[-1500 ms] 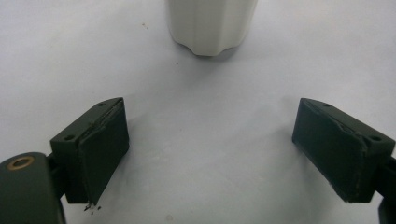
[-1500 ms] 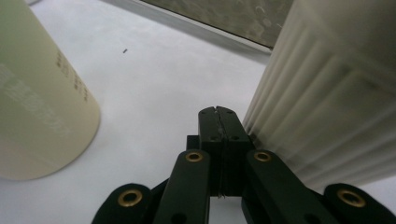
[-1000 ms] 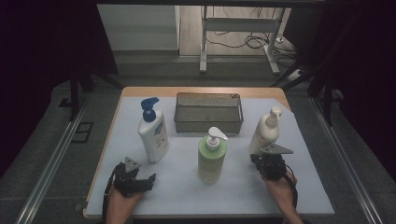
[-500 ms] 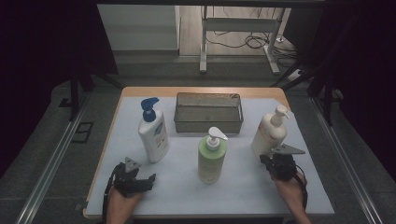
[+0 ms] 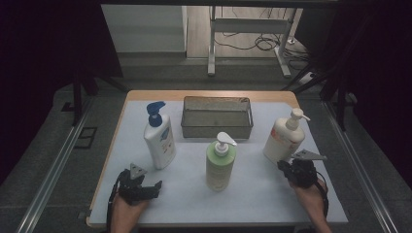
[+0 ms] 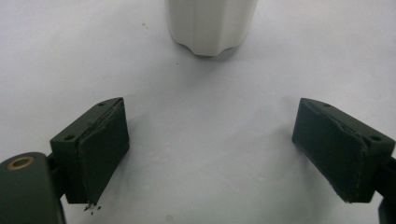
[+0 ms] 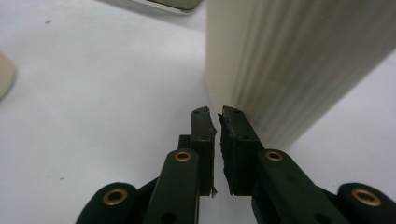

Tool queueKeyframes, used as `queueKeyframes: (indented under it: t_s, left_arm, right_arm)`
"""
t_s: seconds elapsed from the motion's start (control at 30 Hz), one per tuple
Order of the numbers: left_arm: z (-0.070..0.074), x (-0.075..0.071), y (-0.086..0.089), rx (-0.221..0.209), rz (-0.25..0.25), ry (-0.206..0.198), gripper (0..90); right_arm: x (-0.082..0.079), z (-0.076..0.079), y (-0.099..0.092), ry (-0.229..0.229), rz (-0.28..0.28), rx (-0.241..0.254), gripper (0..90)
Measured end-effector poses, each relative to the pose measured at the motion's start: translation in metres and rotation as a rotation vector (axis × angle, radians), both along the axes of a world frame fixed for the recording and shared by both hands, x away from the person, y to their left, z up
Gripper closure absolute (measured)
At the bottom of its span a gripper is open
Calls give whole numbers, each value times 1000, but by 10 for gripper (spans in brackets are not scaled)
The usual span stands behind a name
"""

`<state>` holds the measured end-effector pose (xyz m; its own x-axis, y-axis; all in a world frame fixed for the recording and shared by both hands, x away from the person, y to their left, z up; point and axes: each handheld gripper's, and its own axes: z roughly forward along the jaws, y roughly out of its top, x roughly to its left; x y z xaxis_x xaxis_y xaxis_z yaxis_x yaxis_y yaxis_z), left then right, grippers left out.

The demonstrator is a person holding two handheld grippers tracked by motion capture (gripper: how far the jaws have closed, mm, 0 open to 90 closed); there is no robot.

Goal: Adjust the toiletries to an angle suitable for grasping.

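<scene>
High view: a white mat covers the table, and a wire basket sits at its far middle; everything else is placed from that basket. Near-left of the basket stands a white bottle with a blue pump. Straight in front of the basket, nearer the person, stands a green bottle with a white pump. Right of the basket stands a cream bottle, upright. The right gripper is just beside the cream bottle's near side, its tips at the bottle's base; whether they touch it I cannot tell. The left gripper lies well in front of the basket's left end, just in front of the blue-pump bottle and apart from it.

Left gripper view: the left gripper has its jaws wide apart with bare mat between them. The foot of the blue-pump bottle stands ahead, clear of both pads.

Right gripper view: the right gripper has its jaws almost together, a narrow slit between them, having just been opening a little; nothing is between them. The cream bottle rises close on the right of the tips. The mat spreads to the left.
</scene>
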<state>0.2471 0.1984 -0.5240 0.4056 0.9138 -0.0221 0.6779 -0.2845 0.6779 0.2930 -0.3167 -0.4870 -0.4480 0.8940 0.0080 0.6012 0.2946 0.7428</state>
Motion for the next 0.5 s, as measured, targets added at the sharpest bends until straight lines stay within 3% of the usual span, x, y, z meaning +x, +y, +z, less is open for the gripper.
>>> queueKeyframes:
  t_s: [0.33, 0.5]
  left_arm:
    - [0, 0, 0, 0, 0, 0, 106]
    - [0, 0, 0, 0, 0, 0, 106]
  right_arm:
    - [-10, 9, -3, 2, 40, 20, 717]
    - [-16, 20, -11, -5, 42, 32, 581]
